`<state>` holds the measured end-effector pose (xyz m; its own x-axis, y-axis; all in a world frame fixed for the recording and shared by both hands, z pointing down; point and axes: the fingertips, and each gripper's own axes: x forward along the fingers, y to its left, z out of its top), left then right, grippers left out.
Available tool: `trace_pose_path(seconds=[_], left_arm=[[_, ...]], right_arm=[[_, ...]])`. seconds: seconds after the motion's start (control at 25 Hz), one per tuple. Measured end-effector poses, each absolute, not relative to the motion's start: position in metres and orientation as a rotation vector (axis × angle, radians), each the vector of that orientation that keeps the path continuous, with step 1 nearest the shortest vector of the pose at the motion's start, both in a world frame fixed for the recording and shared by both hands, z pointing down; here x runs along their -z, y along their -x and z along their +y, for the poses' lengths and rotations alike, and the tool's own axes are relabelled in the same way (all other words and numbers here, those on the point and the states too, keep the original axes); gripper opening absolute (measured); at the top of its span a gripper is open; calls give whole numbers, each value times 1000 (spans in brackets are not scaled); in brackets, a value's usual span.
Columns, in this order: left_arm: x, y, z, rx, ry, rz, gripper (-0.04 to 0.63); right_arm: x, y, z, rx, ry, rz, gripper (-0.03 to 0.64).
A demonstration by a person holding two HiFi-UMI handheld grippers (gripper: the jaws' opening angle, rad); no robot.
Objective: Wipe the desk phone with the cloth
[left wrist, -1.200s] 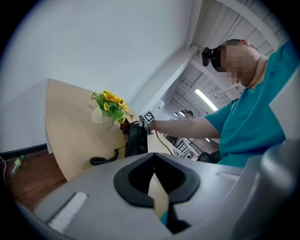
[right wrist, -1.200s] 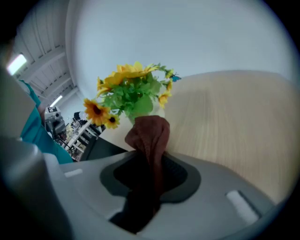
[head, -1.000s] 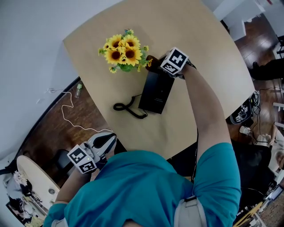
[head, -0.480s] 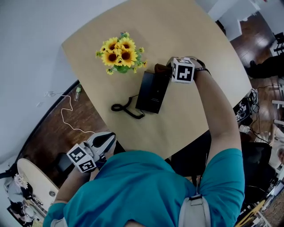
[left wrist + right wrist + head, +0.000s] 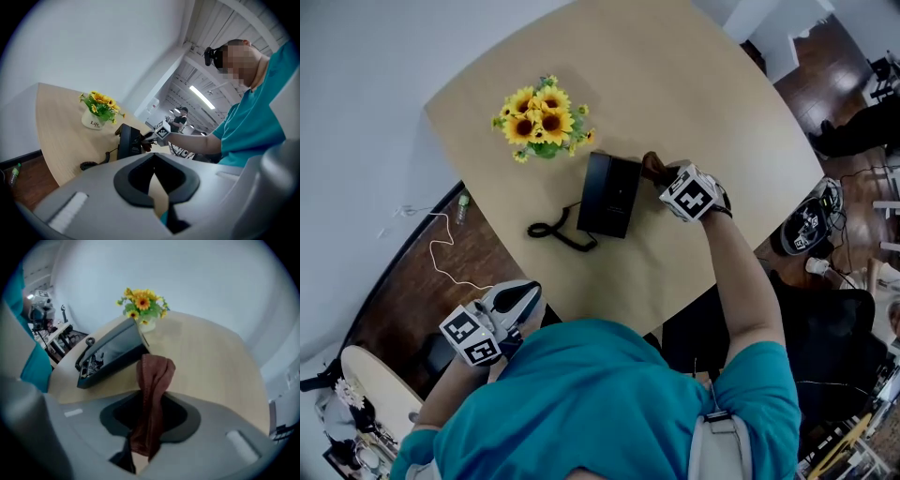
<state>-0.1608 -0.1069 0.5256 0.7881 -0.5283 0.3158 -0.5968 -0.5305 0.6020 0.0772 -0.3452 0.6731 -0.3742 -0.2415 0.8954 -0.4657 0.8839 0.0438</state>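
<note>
A black desk phone [image 5: 609, 195] lies on the light wooden table [image 5: 703, 84], its coiled cord [image 5: 551, 231] trailing to the left. My right gripper [image 5: 664, 180] is at the phone's right side, shut on a brown cloth [image 5: 652, 167] that reaches the phone's edge. In the right gripper view the cloth [image 5: 153, 380] stands up from the shut jaws, just right of the phone [image 5: 110, 355]. My left gripper [image 5: 523, 296] is held off the table near my body, shut with nothing in it; from there the phone [image 5: 127, 140] is far off.
A white vase of sunflowers [image 5: 536, 122] stands just behind the phone's far left corner. The table's near edge [image 5: 609, 314] runs in front of my body. Below on the wooden floor lie a thin white cable [image 5: 441, 248] and a small bottle [image 5: 465, 197].
My right gripper has moved with the cloth from the phone's far right corner toward me along its right side. The left gripper has stayed put.
</note>
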Motion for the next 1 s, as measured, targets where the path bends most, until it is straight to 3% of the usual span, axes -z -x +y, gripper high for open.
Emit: trace_pose_path(seconds=[0.32,0.76,1.0], left_arm=[[-519,144,-105,-181,-2282,-798,5],[-516,140,-103,-181,-2288,-790,5],[-514,142,-102,-181,-2288,-798,5]], right_arm=[[-689,-40,-336,-81,-383,-1957,110],[-702,-35,-236,236,-94,-1910,112],[-696,-46,-269,167,-209,-1918,112]])
